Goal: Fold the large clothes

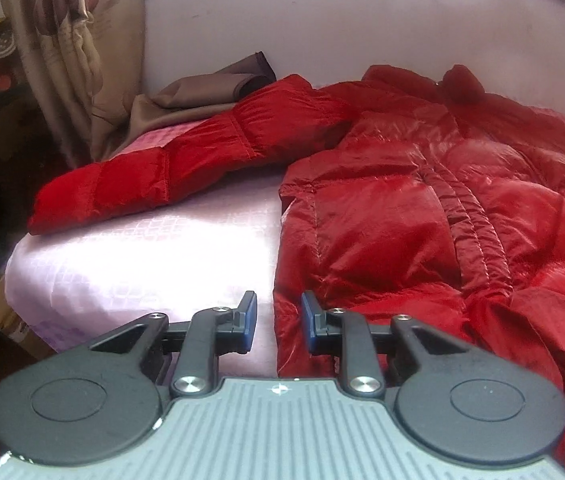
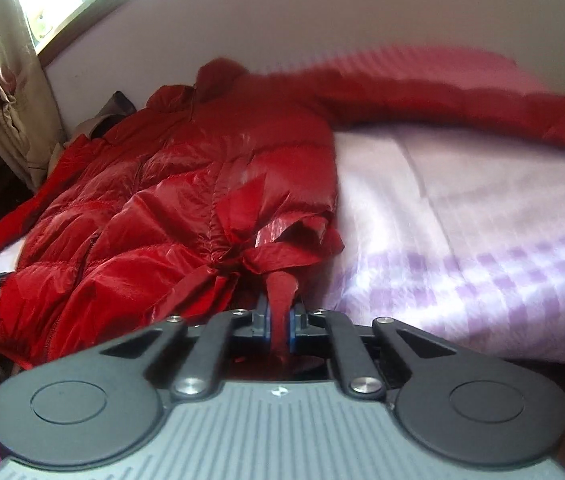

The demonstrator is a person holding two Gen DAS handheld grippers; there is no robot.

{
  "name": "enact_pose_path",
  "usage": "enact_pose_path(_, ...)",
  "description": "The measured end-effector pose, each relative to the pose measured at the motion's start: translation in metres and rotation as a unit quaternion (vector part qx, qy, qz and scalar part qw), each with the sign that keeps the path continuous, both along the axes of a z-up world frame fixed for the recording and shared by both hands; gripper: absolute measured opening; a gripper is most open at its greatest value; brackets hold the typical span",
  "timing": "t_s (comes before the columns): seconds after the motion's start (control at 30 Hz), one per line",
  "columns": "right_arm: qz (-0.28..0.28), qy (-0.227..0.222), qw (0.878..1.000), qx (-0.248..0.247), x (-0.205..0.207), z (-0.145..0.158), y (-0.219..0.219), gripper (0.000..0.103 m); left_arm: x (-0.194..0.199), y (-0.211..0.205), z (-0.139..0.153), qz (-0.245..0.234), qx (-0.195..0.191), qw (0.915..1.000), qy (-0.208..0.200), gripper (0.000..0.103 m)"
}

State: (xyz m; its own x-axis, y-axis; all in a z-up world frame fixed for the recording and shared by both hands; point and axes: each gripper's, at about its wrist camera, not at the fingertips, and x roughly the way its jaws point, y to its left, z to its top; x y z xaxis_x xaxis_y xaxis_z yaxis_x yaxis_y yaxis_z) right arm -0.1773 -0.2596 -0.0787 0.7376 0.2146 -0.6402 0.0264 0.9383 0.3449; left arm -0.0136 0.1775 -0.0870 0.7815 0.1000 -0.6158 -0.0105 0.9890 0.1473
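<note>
A red puffer coat (image 1: pixel 422 184) lies spread face up on a bed with a lilac checked sheet (image 1: pixel 142 264). Its left sleeve (image 1: pixel 186 148) stretches out toward the bed's left edge. My left gripper (image 1: pixel 278 320) is open and empty, just at the coat's lower left hem. In the right wrist view the coat (image 2: pixel 170 200) fills the left half, its other sleeve (image 2: pixel 462 108) lying out to the right. My right gripper (image 2: pixel 279 320) is shut on a strip of the coat's red hem fabric (image 2: pixel 280 288) at the bed's near edge.
A brown cloth (image 1: pixel 202 88) lies behind the left sleeve against the white wall (image 1: pixel 362 20). A patterned curtain (image 1: pixel 70 40) hangs at the left beside the bed's corner. A pink pillow (image 2: pixel 482 64) sits at the far right by the wall.
</note>
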Motion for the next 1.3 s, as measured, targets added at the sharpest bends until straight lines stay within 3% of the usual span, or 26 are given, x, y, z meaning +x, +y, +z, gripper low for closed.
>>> enact_pose_path(0.07, -0.017, -0.019, 0.998, 0.058, 0.015, 0.006, -0.011, 0.018, 0.000, 0.002, 0.009, 0.004, 0.004, 0.9999, -0.008, 0.031)
enact_pose_path(0.1, -0.026, -0.025, 0.996, 0.088, 0.018, 0.009, -0.021, 0.023, 0.000, 0.000, 0.015, 0.005, 0.008, 0.9998, -0.016, 0.039)
enact_pose_path(0.2, -0.078, -0.056, 0.988, 0.120, 0.030, 0.018, -0.055, 0.058, -0.001, -0.003, 0.039, 0.009, 0.002, 0.9984, -0.057, 0.082)
enact_pose_path(0.23, -0.102, -0.063, 0.985, 0.125, 0.038, 0.019, -0.069, 0.071, -0.001, -0.005, 0.047, 0.009, 0.001, 0.9973, -0.073, 0.092)
enact_pose_path(0.37, -0.210, -0.058, 0.957, 0.194, 0.072, 0.001, -0.137, 0.071, 0.021, -0.024, 0.066, 0.000, 0.012, 0.9938, -0.110, 0.103)
enact_pose_path(0.5, -0.322, -0.060, 0.910, 0.254, 0.100, -0.023, -0.199, 0.071, 0.058, -0.028, 0.068, -0.002, 0.006, 0.9955, -0.094, 0.102)
enact_pose_path(0.63, -0.398, -0.061, 0.859, 0.315, 0.121, -0.043, -0.237, 0.069, 0.084, -0.035, 0.061, -0.006, 0.009, 0.9963, -0.085, 0.103)
enact_pose_path(0.73, -0.452, -0.091, 0.823, 0.331, 0.129, -0.045, -0.254, 0.070, 0.100, -0.043, 0.053, -0.015, 0.025, 0.9964, -0.079, 0.103)
enact_pose_path(0.83, -0.482, -0.124, 0.795, 0.346, 0.138, -0.052, -0.266, 0.070, 0.117, -0.051, 0.044, -0.018, 0.039, 0.9961, -0.077, 0.103)
enact_pose_path(0.9, -0.480, -0.125, 0.798, 0.342, 0.146, -0.052, -0.270, 0.068, 0.123, -0.051, 0.038, -0.015, 0.034, 0.9967, -0.072, 0.103)
enact_pose_path(0.93, -0.478, -0.119, 0.805, 0.332, 0.148, -0.052, -0.271, 0.060, 0.127, -0.049, 0.035, -0.012, 0.024, 0.9973, -0.068, 0.103)
enact_pose_path(0.97, -0.475, -0.102, 0.814, 0.318, 0.153, -0.054, -0.272, 0.031, 0.130, -0.046, 0.033, -0.010, 0.016, 0.9978, -0.064, 0.103)
enact_pose_path(1.0, -0.473, -0.082, 0.820, 0.311, 0.154, -0.059, -0.275, 0.015, 0.133, -0.044, 0.030, -0.004, 0.011, 0.9982, -0.059, 0.102)
enact_pose_path(1.03, -0.473, -0.082, 0.819, 0.313, 0.154, -0.063, -0.277, 0.010, 0.136, -0.043, 0.027, 0.001, 0.010, 0.9985, -0.053, 0.102)
enact_pose_path(1.13, -0.467, -0.101, 0.829, 0.291, 0.154, -0.044, -0.273, 0.007, 0.140, -0.035, 0.021, 0.011, -0.001, 0.9992, -0.039, 0.101)
enact_pose_path(1.2, -0.428, -0.144, 0.848, 0.277, 0.164, -0.014, -0.255, 0.007, 0.137, -0.030, 0.024, 0.014, -0.014, 0.9990, -0.039, 0.101)
enact_pose_path(1.3, -0.335, -0.196, 0.887, 0.251, 0.203, 0.048, -0.202, 0.007, 0.131, -0.023, 0.029, 0.018, -0.025, 0.9982, -0.052, 0.102)
